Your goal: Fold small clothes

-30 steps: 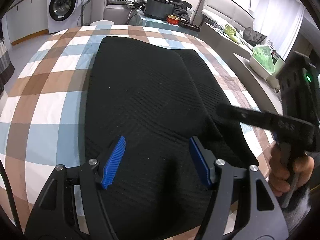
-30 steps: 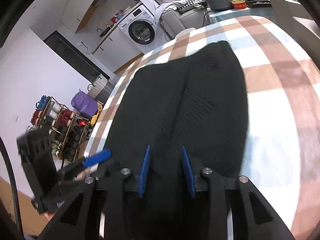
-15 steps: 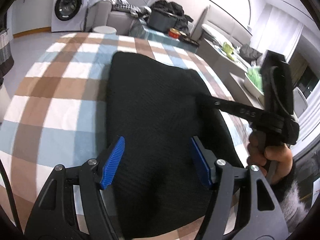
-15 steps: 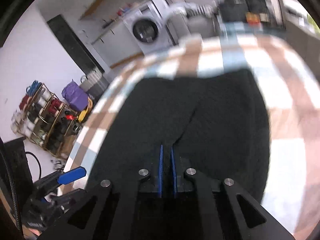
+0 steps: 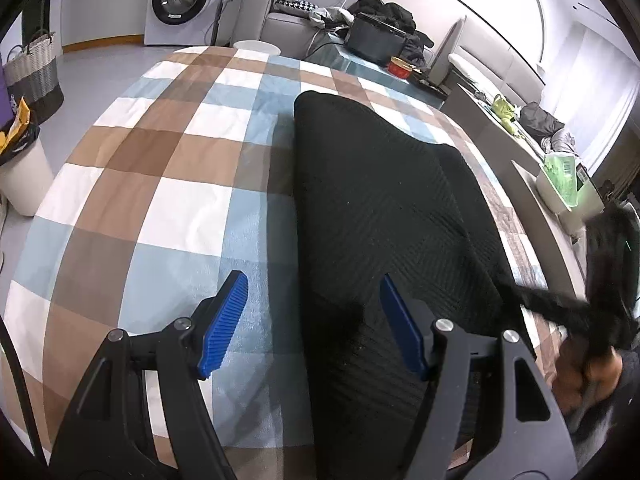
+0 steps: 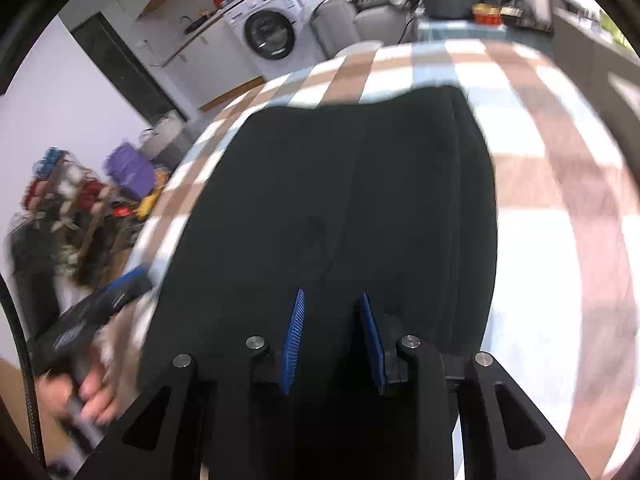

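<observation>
A black knit garment [image 5: 380,208] lies flat and lengthwise on the checked tablecloth [image 5: 160,168]. My left gripper [image 5: 312,320] stands open over its near end. The cloth's left edge runs between the blue pads [image 5: 224,320], which do not press on it. In the right wrist view the garment [image 6: 340,200] fills the middle. My right gripper [image 6: 332,332] hangs over its near end with the jaws opening, a narrow gap between the pads and nothing pinched. A hand holds the blurred right gripper [image 5: 600,312] at the table's right edge. Another hand holds the left gripper [image 6: 100,312].
A washing machine [image 5: 180,0], a grey sofa [image 5: 288,24] and a low table with a black pot [image 5: 376,36] stand beyond the far end. A white bin [image 5: 20,176] and a woven basket [image 5: 32,72] are left of the table. A counter with a white tray [image 5: 560,196] runs along the right.
My left gripper has slid left, from the middle of the garment to its left edge. My right gripper closed fully half a second ago and now stands partly apart; its view is blurred by motion.
</observation>
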Available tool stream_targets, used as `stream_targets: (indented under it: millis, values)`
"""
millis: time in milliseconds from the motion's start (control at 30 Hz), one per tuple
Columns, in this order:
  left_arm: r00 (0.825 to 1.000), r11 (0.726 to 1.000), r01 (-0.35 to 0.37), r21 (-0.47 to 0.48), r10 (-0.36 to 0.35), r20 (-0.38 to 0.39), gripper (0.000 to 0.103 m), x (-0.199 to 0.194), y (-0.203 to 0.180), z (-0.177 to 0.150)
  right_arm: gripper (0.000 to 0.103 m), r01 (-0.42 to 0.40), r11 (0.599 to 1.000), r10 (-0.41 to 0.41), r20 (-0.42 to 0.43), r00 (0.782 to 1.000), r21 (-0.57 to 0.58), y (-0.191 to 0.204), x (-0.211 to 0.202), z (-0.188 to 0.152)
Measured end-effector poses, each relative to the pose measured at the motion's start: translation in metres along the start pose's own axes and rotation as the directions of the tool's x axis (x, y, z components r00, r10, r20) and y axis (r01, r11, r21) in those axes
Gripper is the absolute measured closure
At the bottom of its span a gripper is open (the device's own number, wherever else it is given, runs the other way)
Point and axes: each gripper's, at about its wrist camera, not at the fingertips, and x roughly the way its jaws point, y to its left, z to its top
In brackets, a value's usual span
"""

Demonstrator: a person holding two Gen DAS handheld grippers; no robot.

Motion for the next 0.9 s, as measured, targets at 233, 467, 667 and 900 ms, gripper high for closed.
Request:
stream_targets:
  millis: [233,467,667,900]
  values:
    - [1.000,1.000,0.006,0.030,-0.006,-0.026,0.037,0.009,-0.013,-0.005,0.081,-0.052,0.997,0.053,0.013,0.999,-0.051,0.007,-0.015,-0.040]
    - [1.000,0.999,0.003,0.038,-0.002,-0.027,0.037,0.009,-0.017,-0.006,0.098,-0.011,0.997,0.009,-0.026,1.000,-0.076,0.001,-0.022,-0.048]
    - [0.999,1.000,0.008,0.024,-0.007,-0.052,0.037,0.009,-0.007,-0.015,0.075,0.004,1.000,-0.002,0.080,0.997,-0.014,-0.015,-0.056,-0.043]
    - [0.997,0.999,0.033,-0.030,-0.035,-0.075,0.037,0.016,0.001,-0.022,0.052,0.088,0.994,-0.094,0.096,0.991,0.062,-0.030,-0.036,-0.037]
